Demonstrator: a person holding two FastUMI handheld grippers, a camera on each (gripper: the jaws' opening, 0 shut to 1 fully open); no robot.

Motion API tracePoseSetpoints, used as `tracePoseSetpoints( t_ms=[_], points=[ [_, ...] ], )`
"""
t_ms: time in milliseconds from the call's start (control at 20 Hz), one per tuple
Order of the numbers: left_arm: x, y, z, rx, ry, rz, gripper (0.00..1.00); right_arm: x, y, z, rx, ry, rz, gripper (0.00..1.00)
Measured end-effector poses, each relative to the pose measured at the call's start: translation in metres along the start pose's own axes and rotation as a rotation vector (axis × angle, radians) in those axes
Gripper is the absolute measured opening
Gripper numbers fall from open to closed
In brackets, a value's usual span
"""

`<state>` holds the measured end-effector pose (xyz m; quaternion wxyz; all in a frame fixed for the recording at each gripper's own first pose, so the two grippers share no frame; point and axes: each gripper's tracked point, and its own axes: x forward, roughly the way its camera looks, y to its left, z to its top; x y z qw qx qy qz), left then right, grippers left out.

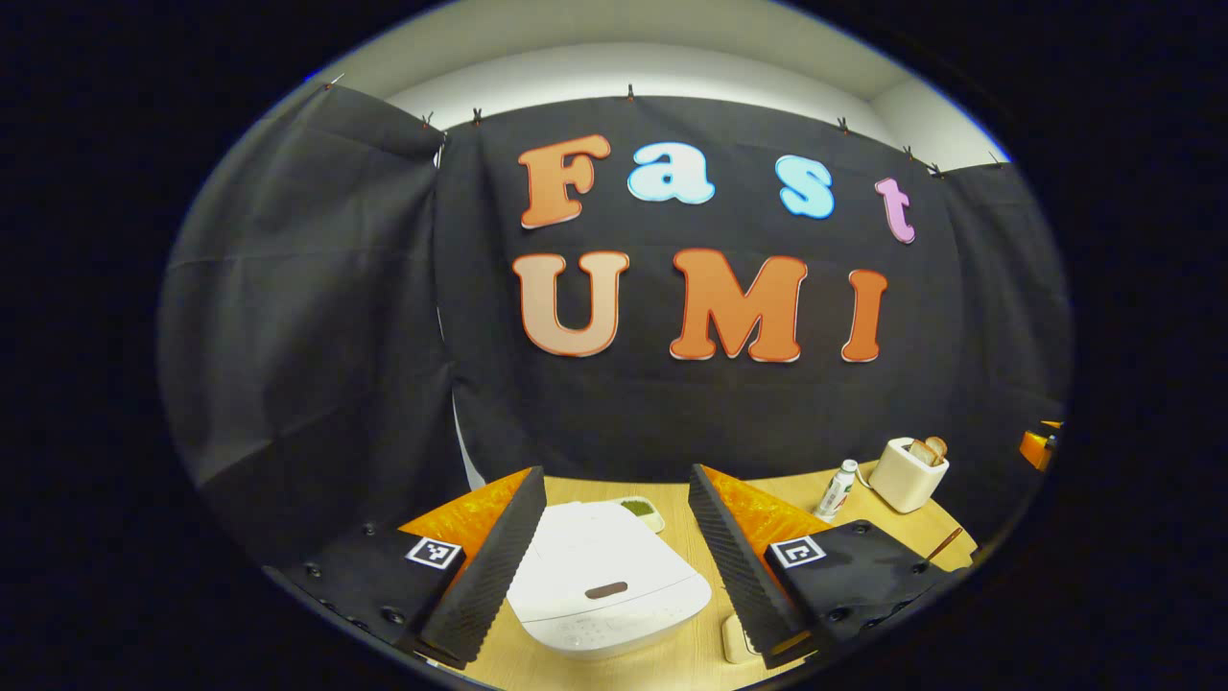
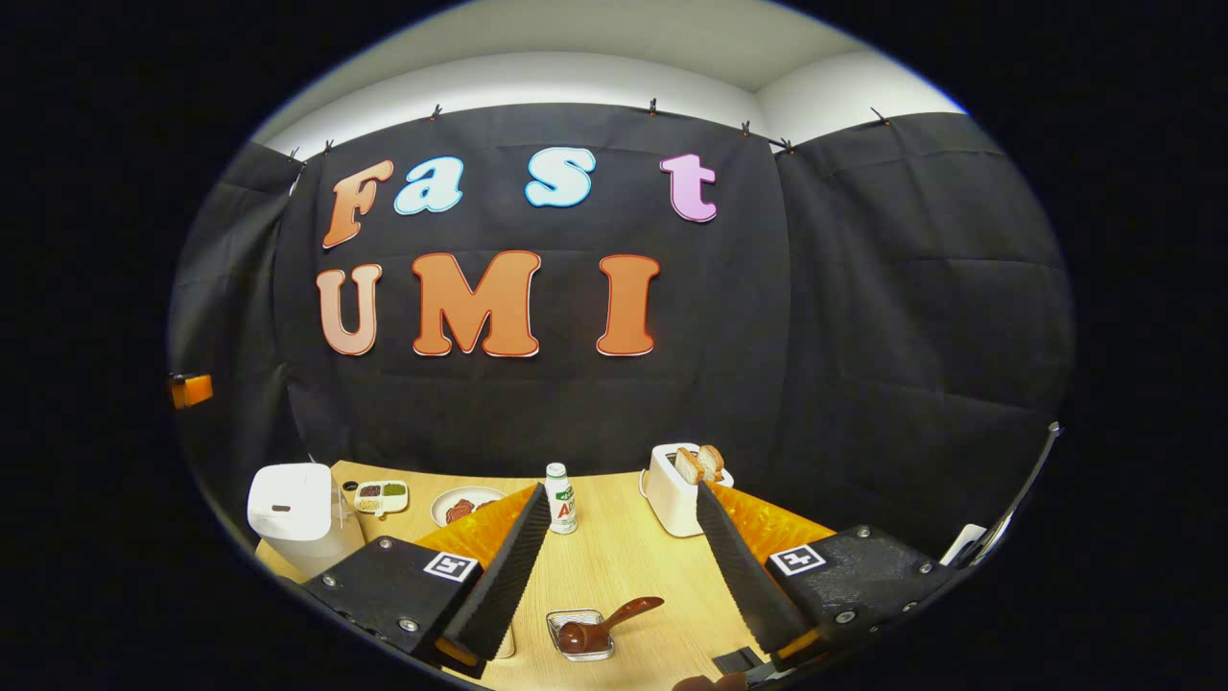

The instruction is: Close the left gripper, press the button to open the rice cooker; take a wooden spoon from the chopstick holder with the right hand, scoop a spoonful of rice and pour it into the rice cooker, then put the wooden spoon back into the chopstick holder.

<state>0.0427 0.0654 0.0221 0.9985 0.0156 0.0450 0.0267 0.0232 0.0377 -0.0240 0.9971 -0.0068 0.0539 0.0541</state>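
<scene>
In the left gripper view, the left claw (image 1: 614, 566) gapes wide over the closed rice cooker (image 1: 604, 590) at 6 o'clock on the desk (image 1: 672, 662). In the right gripper view, the right claw (image 2: 619, 576) stands open, empty; the wooden spoon (image 2: 600, 624) rests in a small clear dish (image 2: 579, 635) at 6 o'clock, the rice cooker at 8 o'clock.

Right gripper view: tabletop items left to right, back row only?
Rice cooker → divided dish of grains → plate of food → small bottle → toaster with bread.
</scene>
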Motion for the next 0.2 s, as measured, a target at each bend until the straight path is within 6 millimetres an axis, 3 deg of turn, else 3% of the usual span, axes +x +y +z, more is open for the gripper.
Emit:
tracePoseSetpoints(
  t_ms=[200],
  points=[
    [-0.024,0.008,0.027,-0.022,-0.08,0.013,0.99,-0.01,0.003,0.01,0.009,-0.023,-0.002,0.95]
  ],
)
